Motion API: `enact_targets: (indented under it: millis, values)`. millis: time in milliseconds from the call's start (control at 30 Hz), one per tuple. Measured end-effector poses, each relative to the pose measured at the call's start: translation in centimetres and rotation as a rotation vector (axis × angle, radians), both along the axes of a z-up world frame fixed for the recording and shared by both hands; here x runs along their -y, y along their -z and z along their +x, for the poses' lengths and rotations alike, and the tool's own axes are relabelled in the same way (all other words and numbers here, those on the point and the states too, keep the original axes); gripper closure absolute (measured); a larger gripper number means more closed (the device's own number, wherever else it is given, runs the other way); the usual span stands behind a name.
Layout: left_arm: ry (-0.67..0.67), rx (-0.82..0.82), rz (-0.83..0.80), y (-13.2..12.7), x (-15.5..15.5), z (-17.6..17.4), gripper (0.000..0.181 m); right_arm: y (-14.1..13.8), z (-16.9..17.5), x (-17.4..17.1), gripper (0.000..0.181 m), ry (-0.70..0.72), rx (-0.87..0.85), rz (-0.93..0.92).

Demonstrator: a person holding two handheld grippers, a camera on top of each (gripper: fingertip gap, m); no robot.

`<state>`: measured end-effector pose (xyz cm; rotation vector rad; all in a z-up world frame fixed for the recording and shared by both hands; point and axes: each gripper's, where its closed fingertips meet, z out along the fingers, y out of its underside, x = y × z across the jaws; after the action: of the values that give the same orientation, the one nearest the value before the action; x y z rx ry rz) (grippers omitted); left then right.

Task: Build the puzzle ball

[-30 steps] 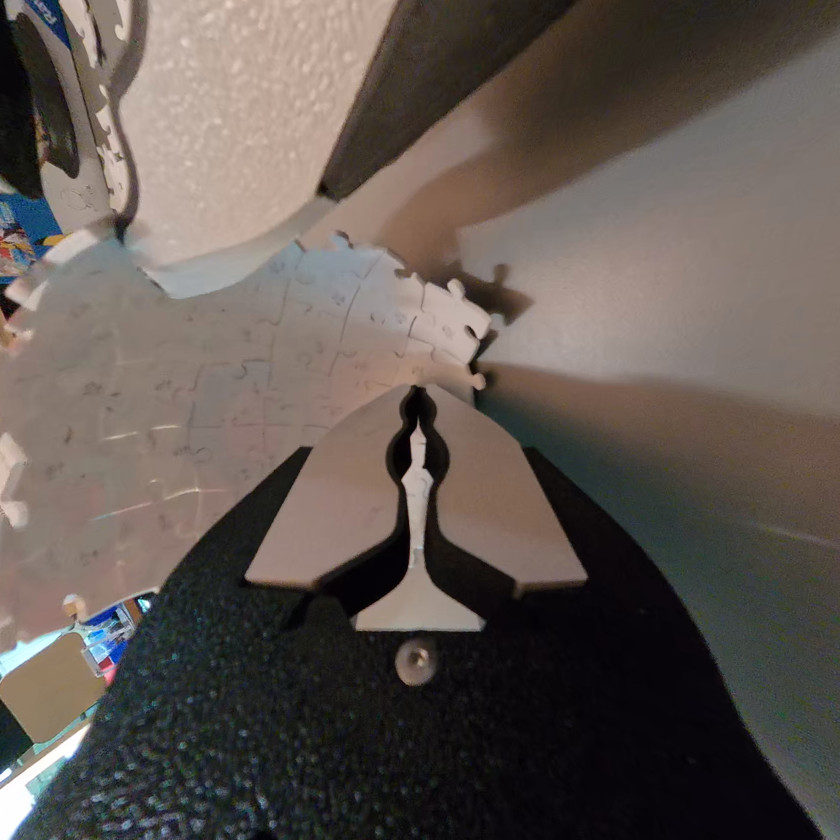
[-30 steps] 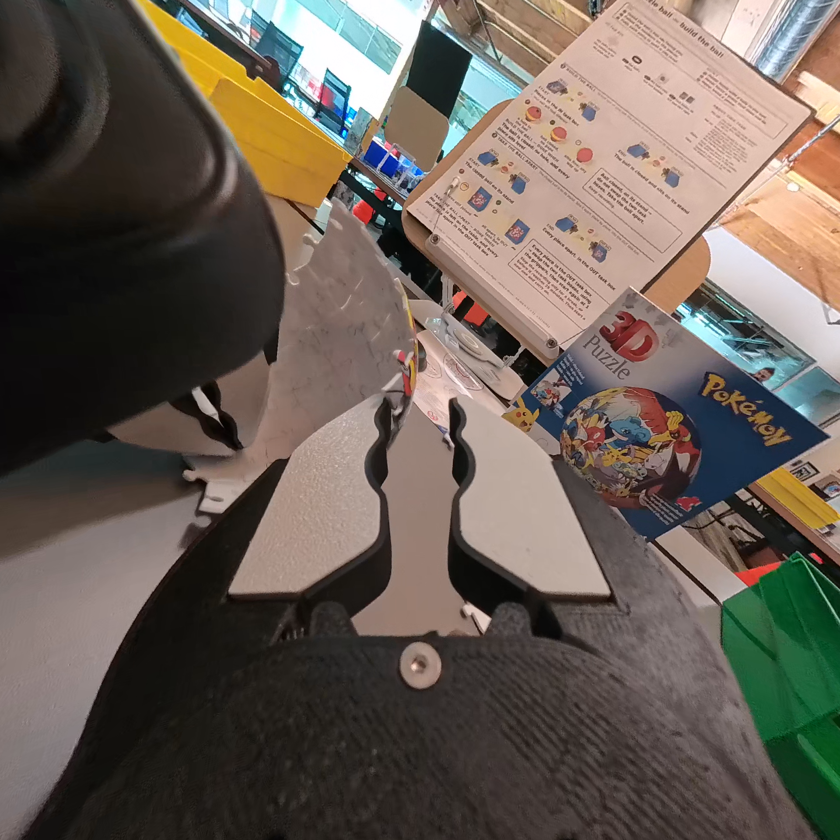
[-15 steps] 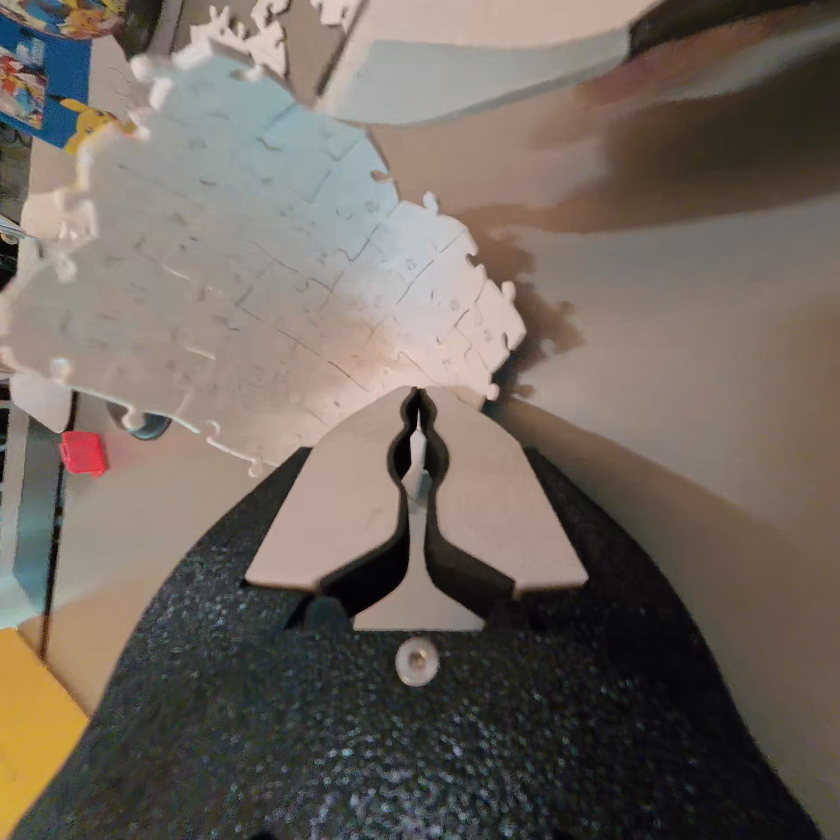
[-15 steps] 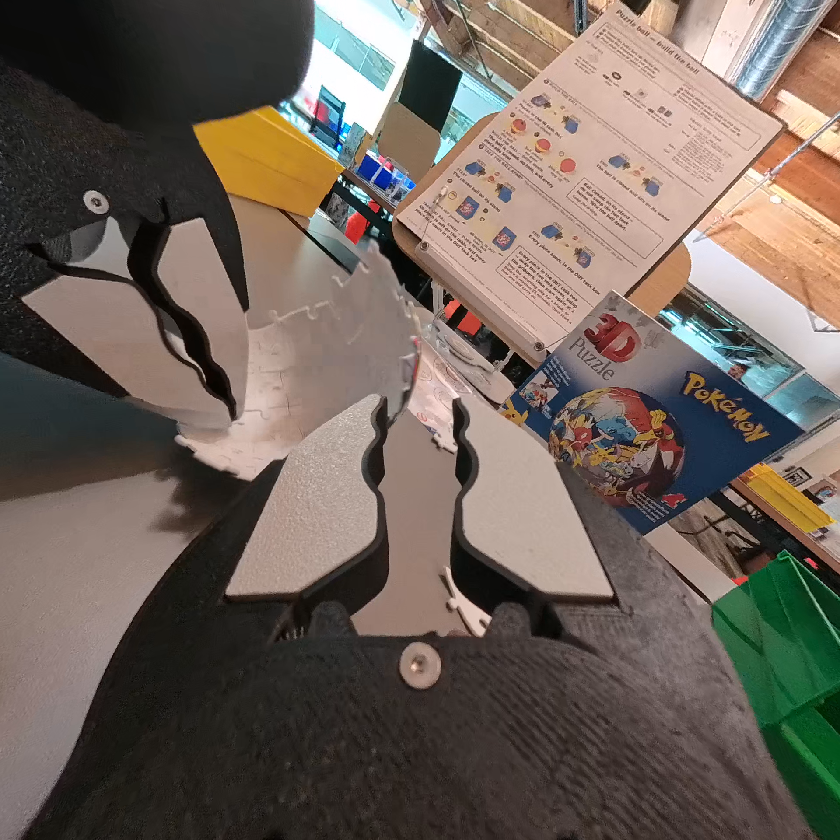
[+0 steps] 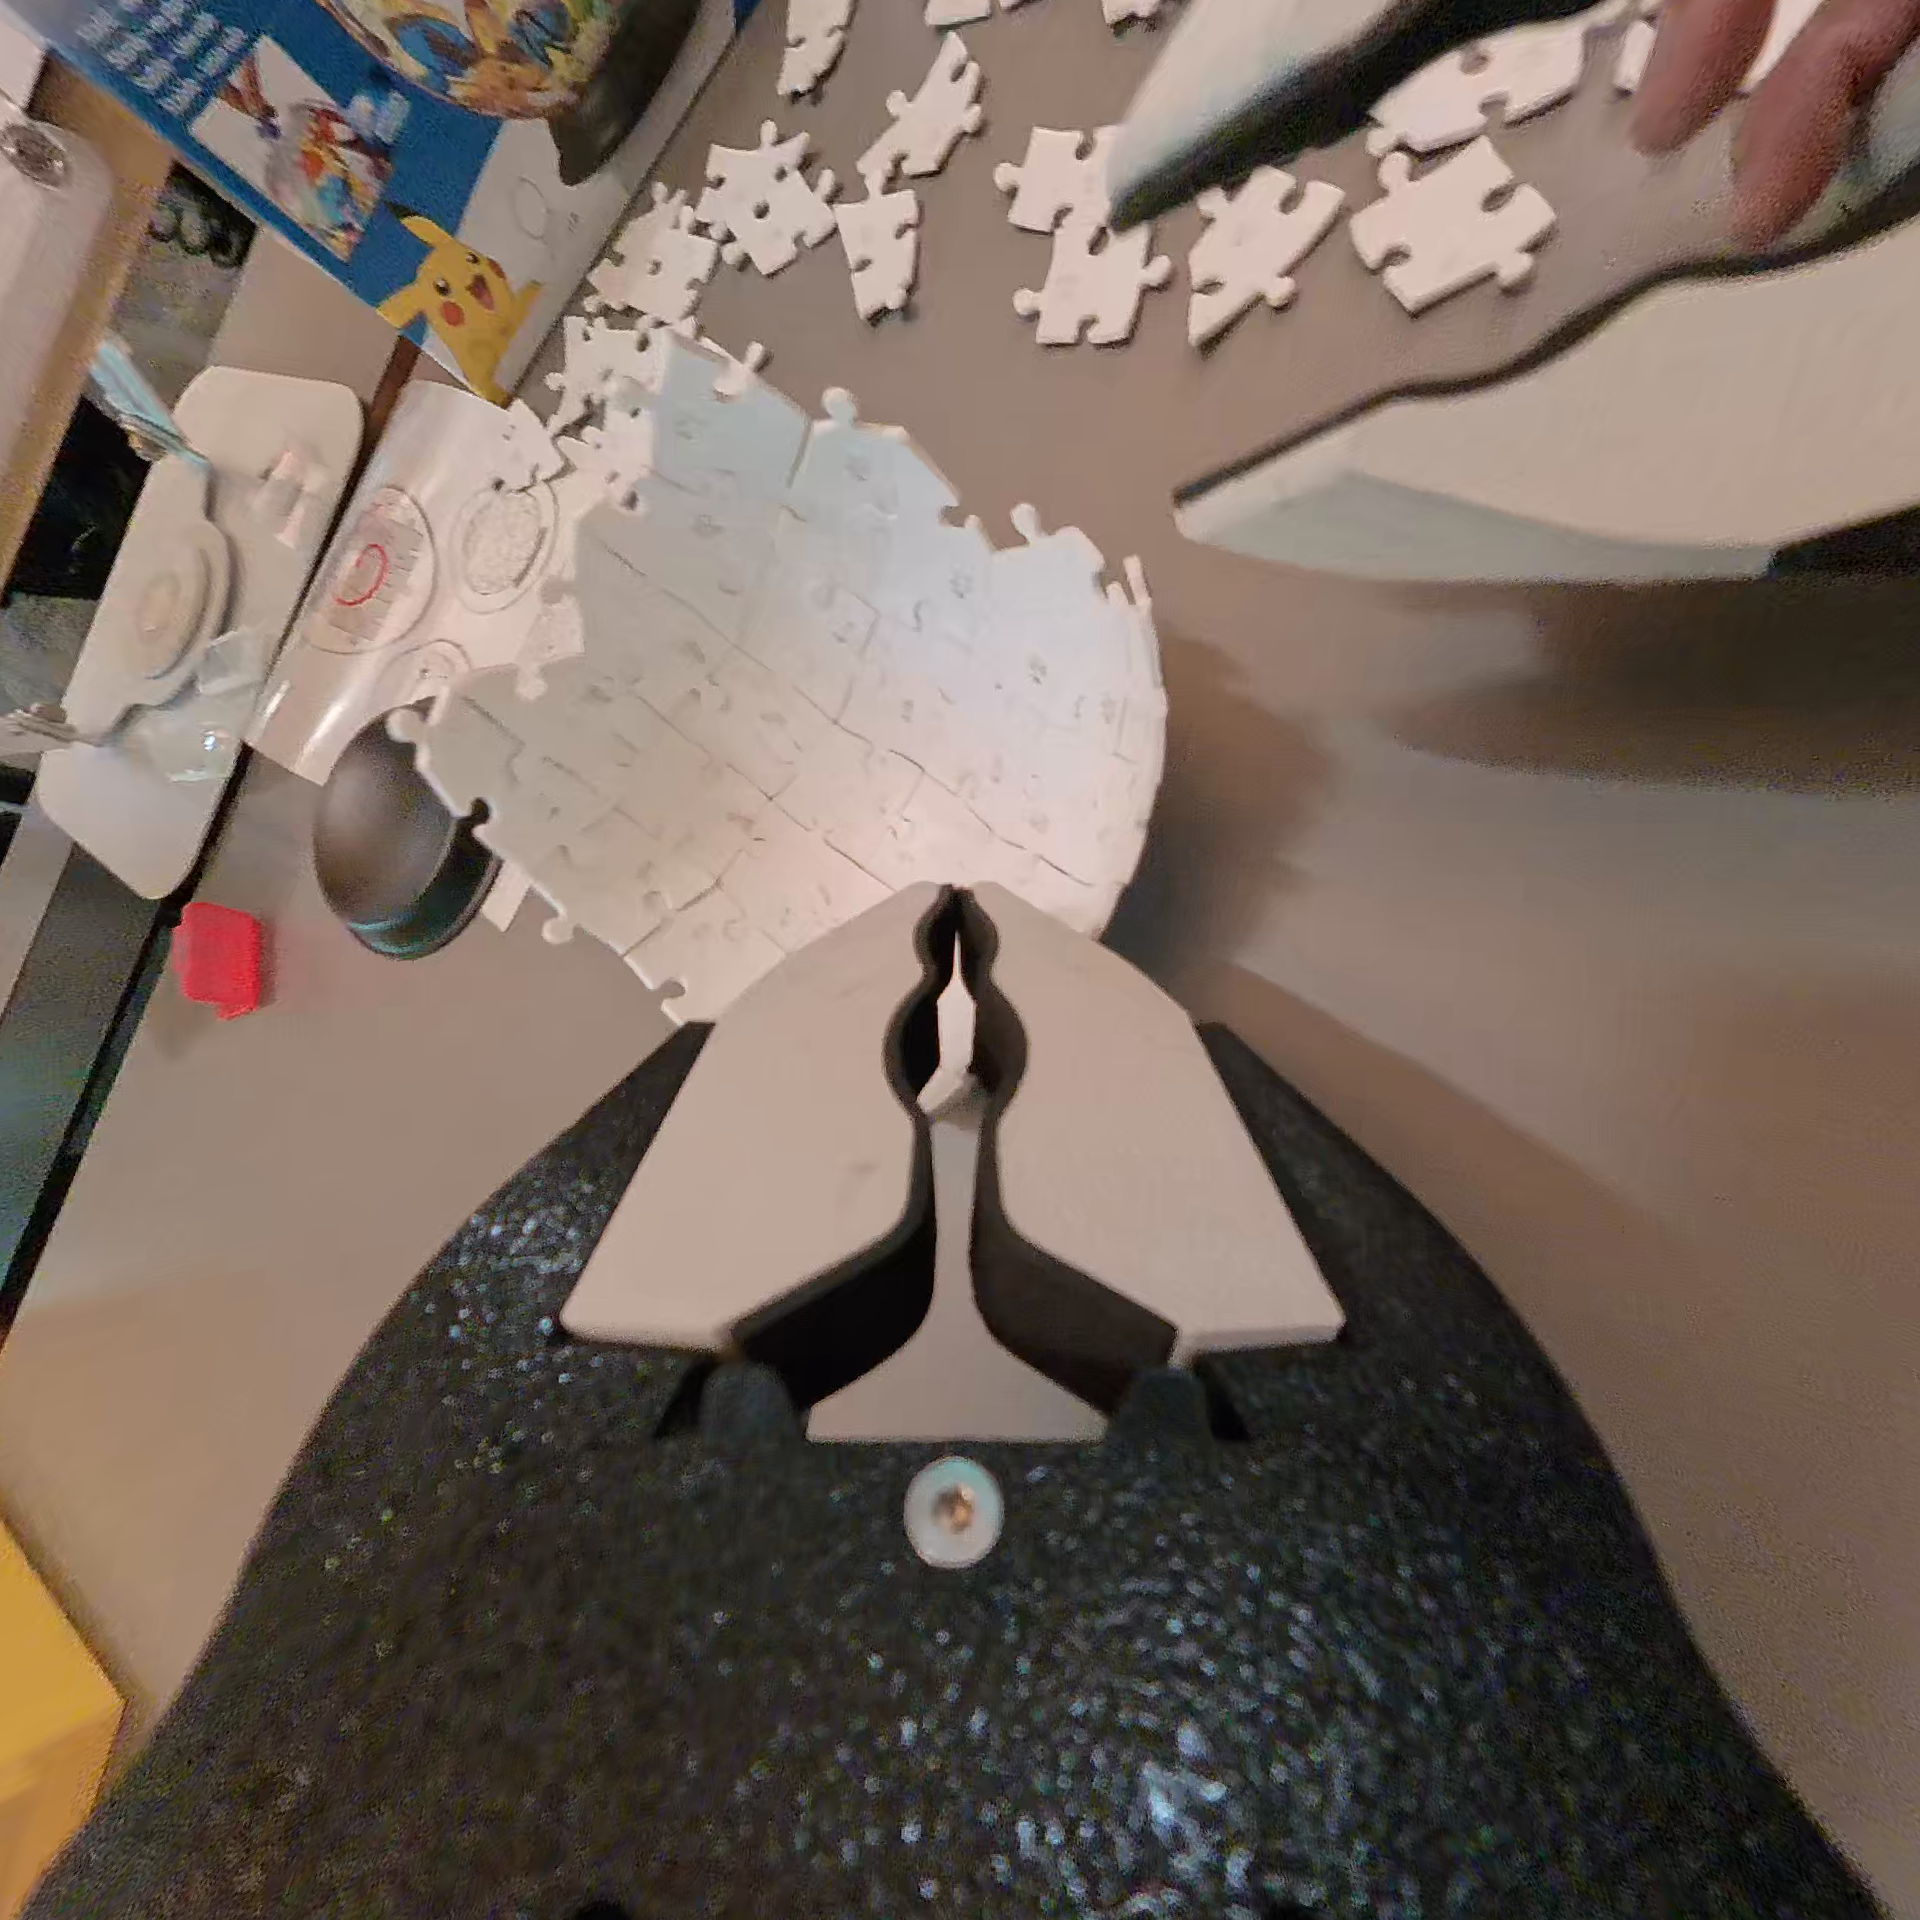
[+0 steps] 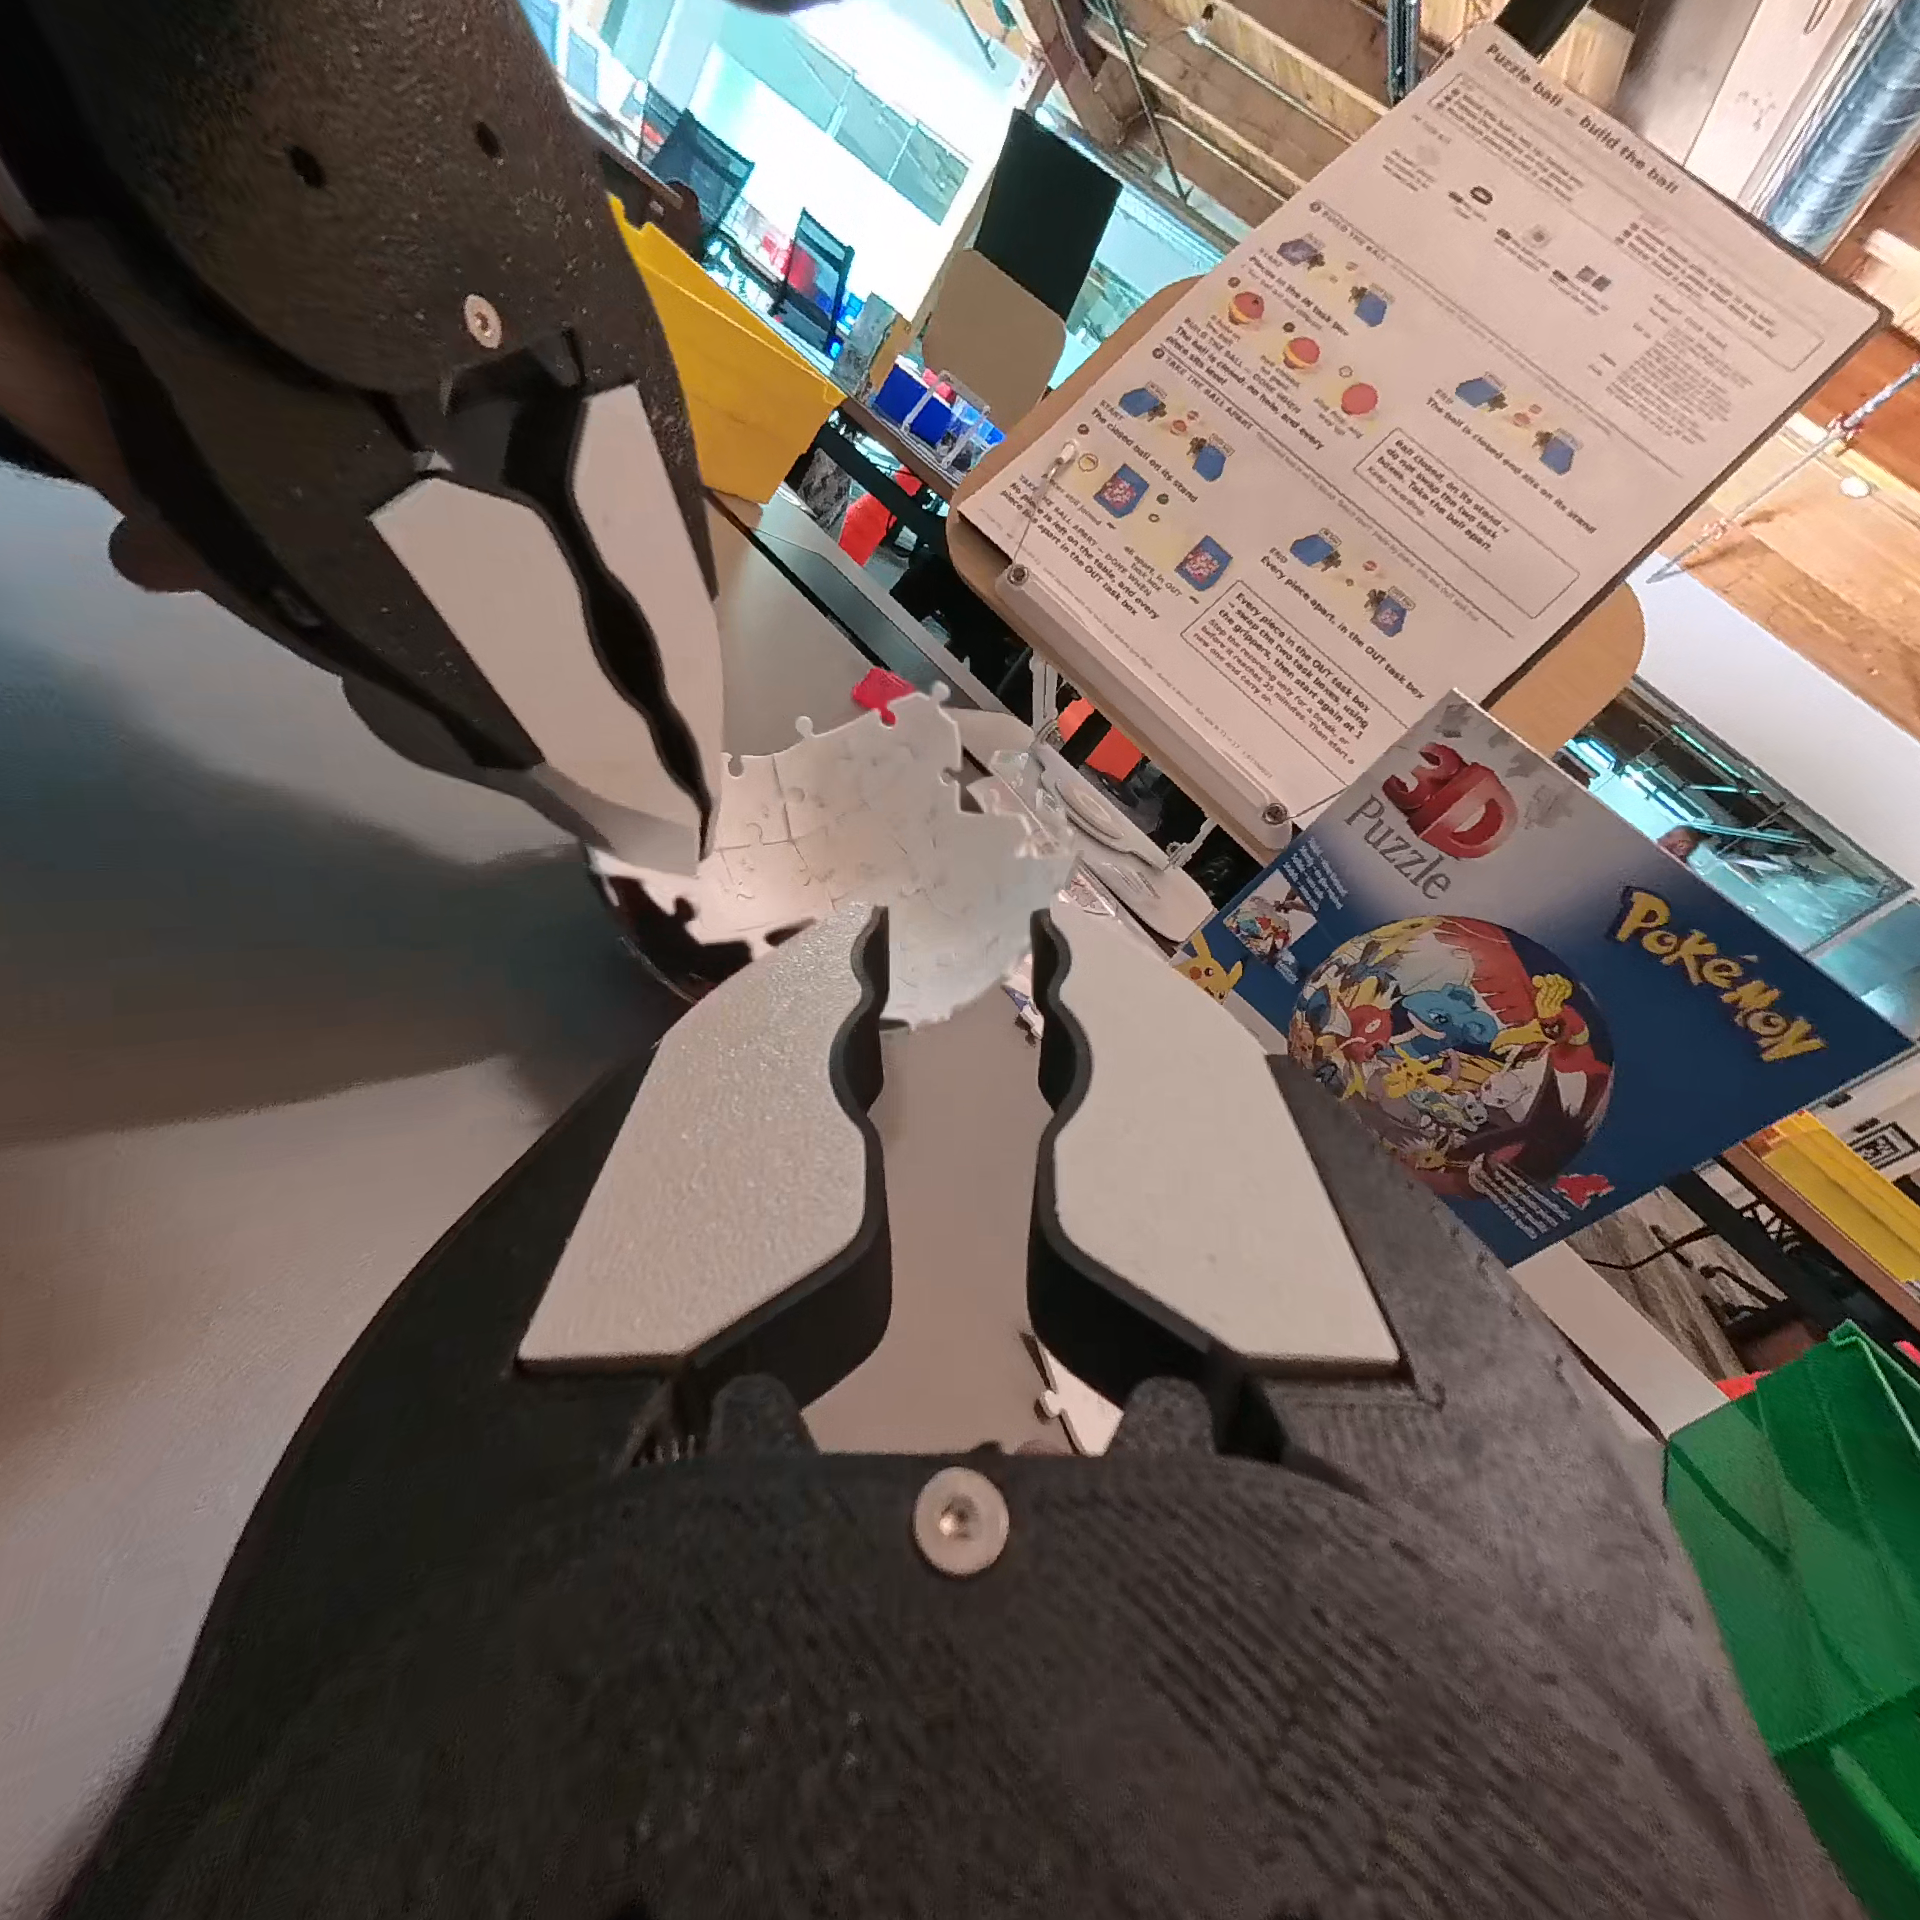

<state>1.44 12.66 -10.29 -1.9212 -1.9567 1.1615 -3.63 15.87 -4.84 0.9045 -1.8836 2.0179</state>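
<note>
Left wrist view: left gripper (image 5: 956, 920) is pinched on the rim of the curved shell (image 5: 831, 686), held above the table (image 5: 1455, 935).
Progress: ball judged partly built; loose pieces (image 5: 1101, 239) are left.
Right wrist view: right gripper (image 6: 961, 935) is spread, nothing held.
Bins: green bin (image 6: 1808, 1538) and yellow bin (image 6: 727, 384), contents hidden.

Grey table (image 5: 1455, 935), wooden ceiling beams (image 6: 1164, 62), bright windows (image 6: 831, 135).

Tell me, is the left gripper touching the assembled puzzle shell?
Touching. In the left wrist view the left gripper has its jaws closed on the edge of the puzzle shell.
</note>
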Motion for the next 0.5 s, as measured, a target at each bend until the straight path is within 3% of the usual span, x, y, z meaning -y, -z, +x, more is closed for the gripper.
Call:
enact_targets:
  millis: [267,500]
  values:
    - [-0.051,0.009,0.001,-0.5,-0.1,-1.4,0.181,0.8,0.4,0.2,0.155,-0.021,-0.038,0.034]
    - [-0.140,-0.051,0.115,-0.3,-0.3,-2.4,0.181,1.6,0.9,0.4,0.156,-0.041,-0.100,0.063]
